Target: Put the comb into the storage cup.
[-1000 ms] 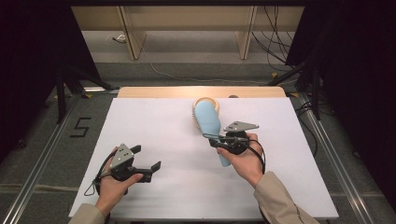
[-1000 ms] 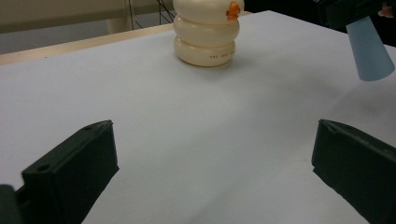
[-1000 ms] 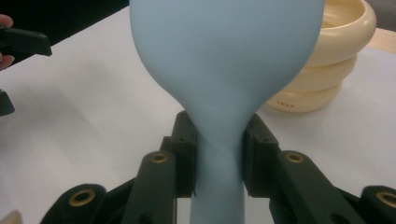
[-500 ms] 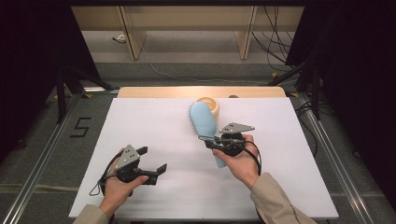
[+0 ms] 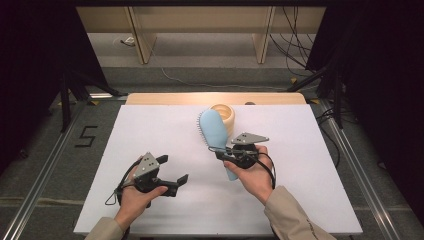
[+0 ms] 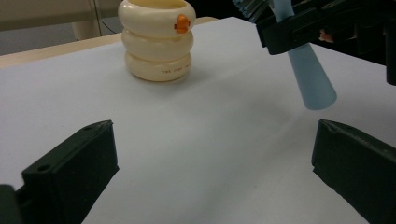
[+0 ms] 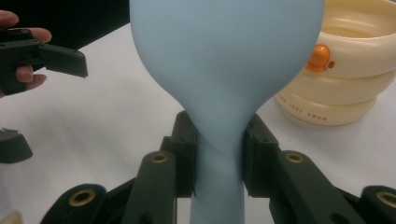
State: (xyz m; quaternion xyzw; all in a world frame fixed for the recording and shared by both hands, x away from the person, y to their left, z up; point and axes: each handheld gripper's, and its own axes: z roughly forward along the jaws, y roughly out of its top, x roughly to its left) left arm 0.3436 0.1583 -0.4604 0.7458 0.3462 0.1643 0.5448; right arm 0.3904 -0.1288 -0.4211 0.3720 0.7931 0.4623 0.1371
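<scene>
Blue hairbrush (image 7: 224, 70) neck pinched by right tongs (image 7: 219, 158); left tongs (image 6: 210, 172) spread, empty; left gripper view reveals bristles; cream cup (image 5: 223, 114) behind.

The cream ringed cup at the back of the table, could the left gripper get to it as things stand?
Probably yes. The left gripper is open and holds nothing, and bare table lies between it and the cream cup. The brush hangs off to the side.

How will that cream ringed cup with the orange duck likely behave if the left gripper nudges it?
The cream ringed cup looks squat and broad-based, so it would probably slide on the white table rather than tip. Its glossy rounded rings may let flat pads slip. It looks hollow, so likely light. The left gripper is open and well short of it.
</scene>
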